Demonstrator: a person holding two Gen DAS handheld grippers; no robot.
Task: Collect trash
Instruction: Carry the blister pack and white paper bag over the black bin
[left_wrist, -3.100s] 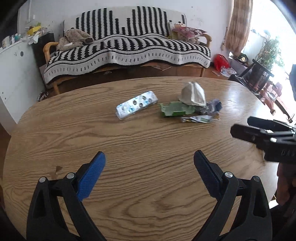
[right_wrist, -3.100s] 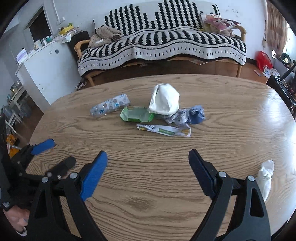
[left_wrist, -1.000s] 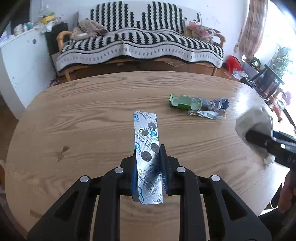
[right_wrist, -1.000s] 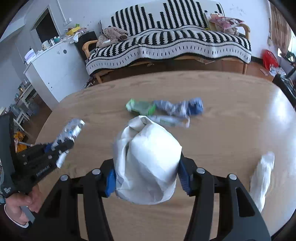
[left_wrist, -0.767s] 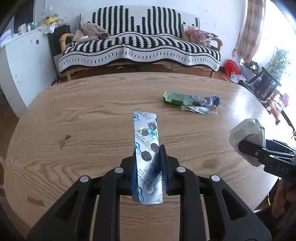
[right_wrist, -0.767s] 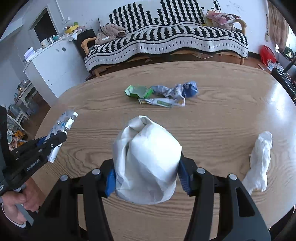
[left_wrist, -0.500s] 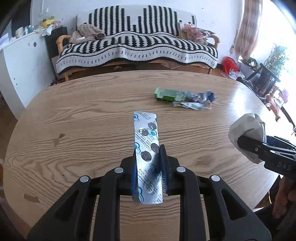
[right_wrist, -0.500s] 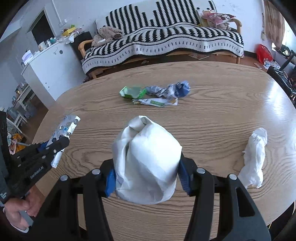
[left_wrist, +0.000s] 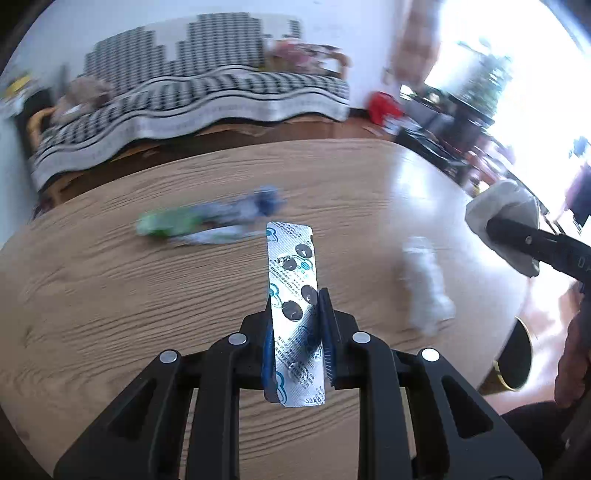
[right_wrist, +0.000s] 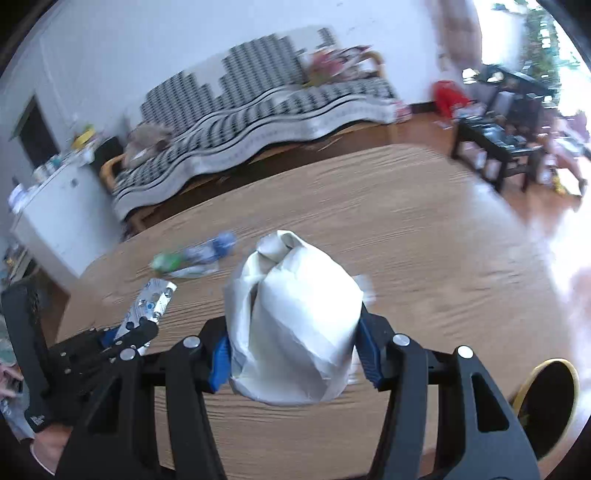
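Note:
My left gripper (left_wrist: 295, 332) is shut on a silver pill blister pack (left_wrist: 291, 280) and holds it upright above the wooden table (left_wrist: 110, 295). My right gripper (right_wrist: 293, 354) is shut on a crumpled white paper wad (right_wrist: 295, 325), also seen at the right of the left wrist view (left_wrist: 502, 218). A green wrapper (left_wrist: 166, 223), a blue-grey crumpled wrapper (left_wrist: 255, 205) and a white tissue (left_wrist: 424, 288) lie on the table. The blister pack also shows in the right wrist view (right_wrist: 151, 304). Both views are motion-blurred.
A black bin with a yellow rim (right_wrist: 546, 402) stands on the floor beyond the table's right edge, also in the left wrist view (left_wrist: 513, 358). A striped sofa (left_wrist: 192, 96) and a white cabinet (right_wrist: 59, 214) stand behind the table. A dark side table (right_wrist: 498, 144) is far right.
Both grippers have swung to the right with their loads. The wrappers have shifted left in view, and the tissue and the bin at the table's right edge have come into view.

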